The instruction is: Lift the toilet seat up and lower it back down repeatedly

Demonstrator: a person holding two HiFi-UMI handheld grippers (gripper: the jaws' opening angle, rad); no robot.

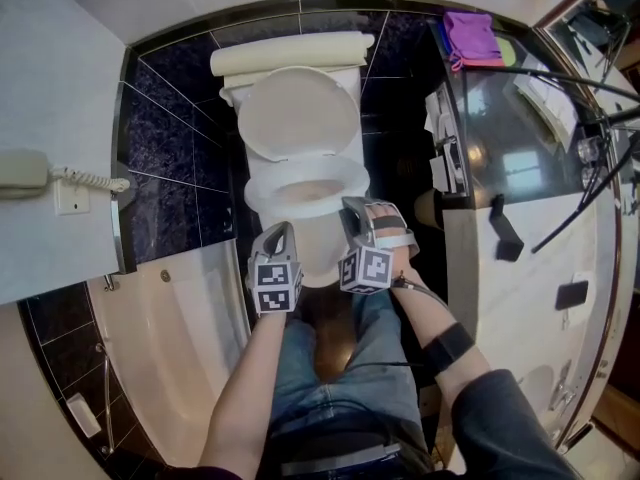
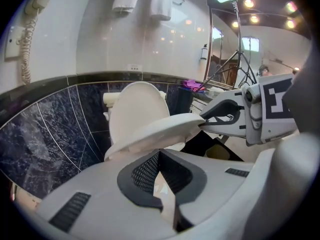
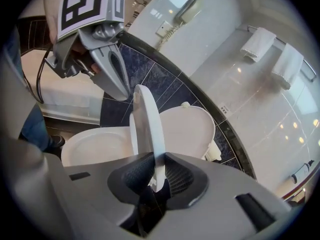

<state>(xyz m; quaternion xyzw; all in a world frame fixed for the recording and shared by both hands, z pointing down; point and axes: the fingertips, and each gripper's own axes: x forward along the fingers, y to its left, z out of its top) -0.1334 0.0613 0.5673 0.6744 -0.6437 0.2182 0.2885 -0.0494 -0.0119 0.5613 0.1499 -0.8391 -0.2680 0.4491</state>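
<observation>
The white toilet seat stands partly raised over the bowl, and the lid leans back against the tank. My right gripper is shut on the seat's front right edge. In the right gripper view the thin seat rim runs straight between its jaws. My left gripper hovers at the bowl's front left, shut with nothing in it. In the left gripper view its tips sit just below the tilted seat, apart from it, with the right gripper at the seat's edge.
A bathtub lies to the left under a wall phone. A glass counter with a purple cloth and a tripod fill the right. Dark tiled wall backs the toilet. The person's legs stand in front.
</observation>
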